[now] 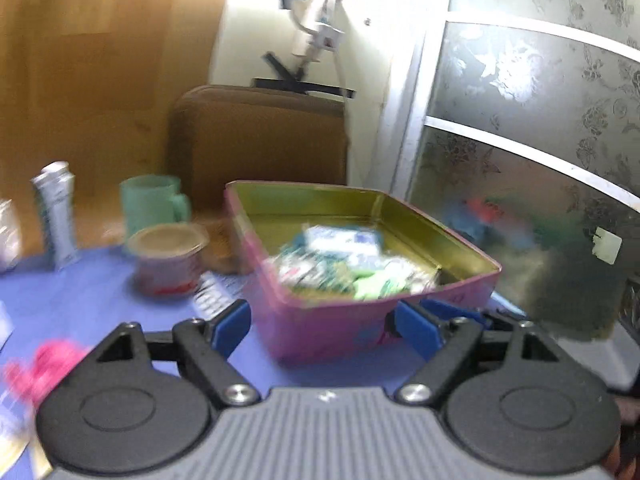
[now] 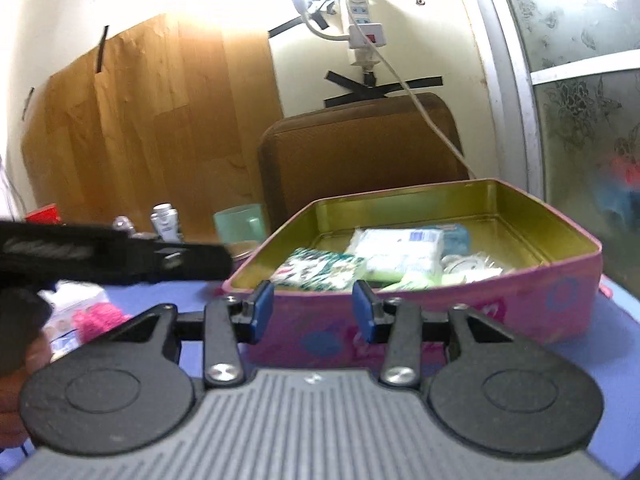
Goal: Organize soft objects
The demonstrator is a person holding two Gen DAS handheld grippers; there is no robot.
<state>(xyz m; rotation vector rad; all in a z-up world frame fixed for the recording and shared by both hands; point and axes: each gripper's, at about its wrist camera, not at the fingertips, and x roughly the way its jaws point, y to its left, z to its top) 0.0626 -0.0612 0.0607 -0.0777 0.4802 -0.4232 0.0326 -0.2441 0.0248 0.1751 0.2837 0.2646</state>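
Note:
An open pink tin (image 1: 460, 292) with a gold inside stands on the blue tablecloth (image 1: 80, 300). In it lie several soft packets (image 1: 344, 264): a white tissue pack (image 2: 400, 252), a green patterned pack (image 2: 320, 270) and pale green ones. My left gripper (image 1: 322, 324) is open wide just in front of the tin's near wall, with nothing between its blue pads. My right gripper (image 2: 314, 306) is open too and empty, facing the tin (image 2: 520, 312) from the near side. A fluffy pink thing (image 1: 44, 364) (image 2: 96, 316) lies on the cloth to the left.
Left of the tin stand a green mug (image 1: 154, 204), a foil-lidded cup (image 1: 168, 260) and a white tube (image 1: 56, 216). A brown cushion (image 2: 360, 148) rises behind the tin. A frosted glass door (image 1: 520, 140) stands on the right. The left gripper's black body (image 2: 120, 256) crosses the right wrist view.

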